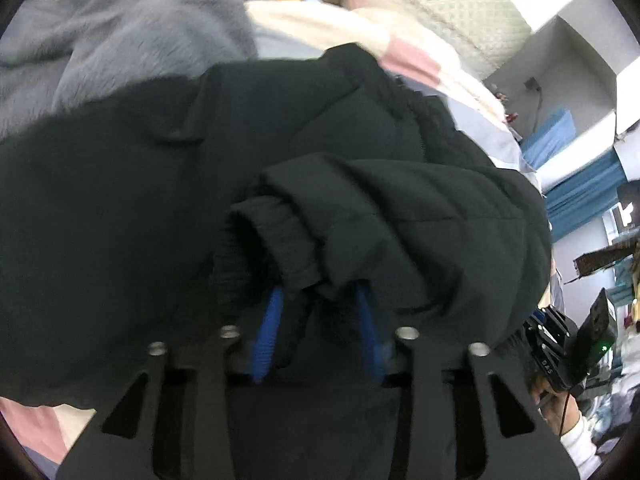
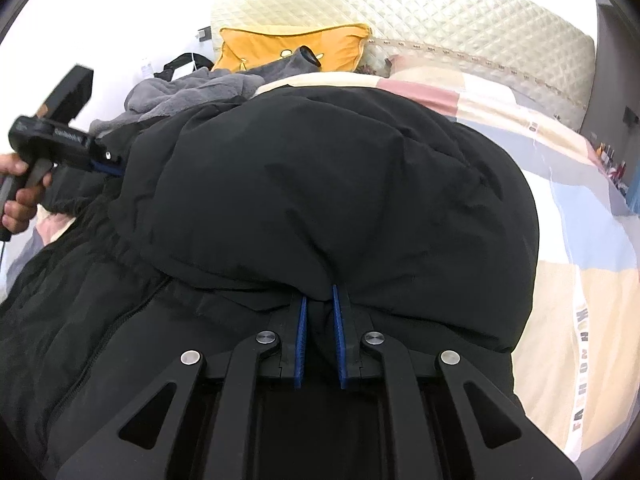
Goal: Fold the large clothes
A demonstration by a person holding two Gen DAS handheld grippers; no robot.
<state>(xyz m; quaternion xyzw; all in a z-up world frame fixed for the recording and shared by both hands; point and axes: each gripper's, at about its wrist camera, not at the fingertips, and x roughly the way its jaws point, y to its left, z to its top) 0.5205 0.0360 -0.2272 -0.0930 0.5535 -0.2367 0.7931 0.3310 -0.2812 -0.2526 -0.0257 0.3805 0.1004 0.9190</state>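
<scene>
A large black padded jacket (image 2: 320,184) lies on the bed and fills both views; it also shows in the left wrist view (image 1: 120,200). My left gripper (image 1: 318,292) is shut on a bunched black sleeve cuff (image 1: 280,240) of the jacket, its blue pads partly buried in fabric. My right gripper (image 2: 320,292) is shut on a folded edge of the jacket, blue pads close together with cloth between them. The left gripper (image 2: 108,164) also shows at the left of the right wrist view, held by a hand, its tips in the jacket.
A patchwork bedspread (image 2: 580,240) in cream, pink and blue lies under the jacket. A grey fleece garment (image 1: 120,40) lies beyond it, with an orange pillow (image 2: 292,50) and a quilted cream headboard (image 2: 460,20) behind. Room clutter (image 1: 592,320) shows at the right.
</scene>
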